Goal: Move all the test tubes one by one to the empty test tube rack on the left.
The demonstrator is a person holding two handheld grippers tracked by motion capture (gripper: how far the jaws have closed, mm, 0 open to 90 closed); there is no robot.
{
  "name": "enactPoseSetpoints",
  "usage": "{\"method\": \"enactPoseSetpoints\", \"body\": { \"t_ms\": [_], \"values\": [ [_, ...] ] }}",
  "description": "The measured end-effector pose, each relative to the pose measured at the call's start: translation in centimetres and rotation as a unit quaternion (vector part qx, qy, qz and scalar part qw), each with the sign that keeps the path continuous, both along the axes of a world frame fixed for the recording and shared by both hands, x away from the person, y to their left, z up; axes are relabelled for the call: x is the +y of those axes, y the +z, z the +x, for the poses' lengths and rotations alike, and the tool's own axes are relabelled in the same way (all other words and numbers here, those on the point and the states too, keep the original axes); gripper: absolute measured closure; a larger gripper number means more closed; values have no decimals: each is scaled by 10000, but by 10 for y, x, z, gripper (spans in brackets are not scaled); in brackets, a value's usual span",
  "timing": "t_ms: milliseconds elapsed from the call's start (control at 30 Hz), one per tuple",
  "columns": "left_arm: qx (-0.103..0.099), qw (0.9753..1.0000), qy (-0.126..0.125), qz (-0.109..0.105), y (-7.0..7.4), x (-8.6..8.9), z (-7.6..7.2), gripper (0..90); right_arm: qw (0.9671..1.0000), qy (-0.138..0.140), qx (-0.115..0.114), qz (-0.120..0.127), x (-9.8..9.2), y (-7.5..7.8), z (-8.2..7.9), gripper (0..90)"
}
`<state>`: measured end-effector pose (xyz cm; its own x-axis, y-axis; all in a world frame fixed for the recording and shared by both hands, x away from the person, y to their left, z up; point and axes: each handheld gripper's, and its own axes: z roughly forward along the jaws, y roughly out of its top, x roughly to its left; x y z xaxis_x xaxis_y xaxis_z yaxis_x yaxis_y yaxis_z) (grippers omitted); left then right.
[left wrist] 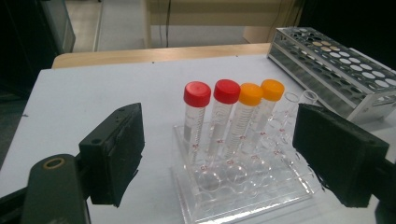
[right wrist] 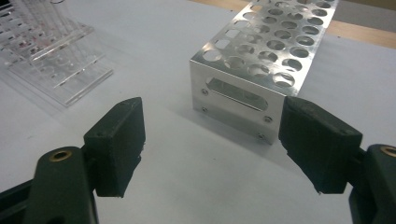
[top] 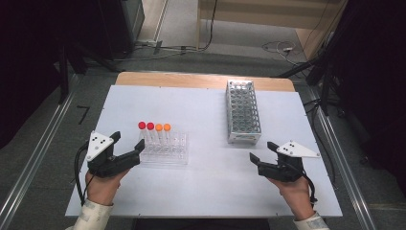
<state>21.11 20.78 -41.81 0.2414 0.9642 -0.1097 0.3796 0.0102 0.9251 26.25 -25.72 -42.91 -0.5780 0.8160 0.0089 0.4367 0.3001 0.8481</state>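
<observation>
A clear acrylic rack point(top: 165, 149) point(left wrist: 243, 186) point(right wrist: 51, 60) stands left of the table's middle. In its back row stand two red-capped tubes point(top: 146, 126) point(left wrist: 212, 95) and two orange-capped tubes point(top: 163, 127) point(left wrist: 261, 91). A perforated metal rack point(top: 243, 111) point(left wrist: 336, 70) point(right wrist: 261, 60) lies at the back right, with no tubes in it. My left gripper point(top: 128, 142) point(left wrist: 219, 154) is open just left of the clear rack, jaws wide apart. Near the metal rack's front end my right gripper point(top: 264, 151) point(right wrist: 210, 140) is open with nothing between its jaws.
The white tabletop point(top: 201, 182) has free room in front of and between the two racks. A wooden edge point(top: 201, 79) runs along the table's back. Cables point(top: 282, 48) lie on the floor beyond, and metal rails point(top: 33, 158) flank the table.
</observation>
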Motion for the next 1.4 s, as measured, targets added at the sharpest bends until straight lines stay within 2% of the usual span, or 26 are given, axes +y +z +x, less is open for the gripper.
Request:
{"method": "enactPoseSetpoints", "body": {
  "t_ms": [733,1067,1233,1400],
  "values": [
    [47,9994,353,-20,-13,22,-5,171,9981,-613,-24,-33,-46,-9,-1,214],
    [105,9989,466,-17,-18,30,-6,171,9953,-966,-14,4,-69,-14,-2,214],
    [133,9985,538,17,-21,35,-6,171,9933,-1146,-22,-168,-77,-20,-1,214],
    [206,9977,643,41,-25,41,-5,171,9916,-1286,-15,-126,-85,-22,0,214]
  ]
}}
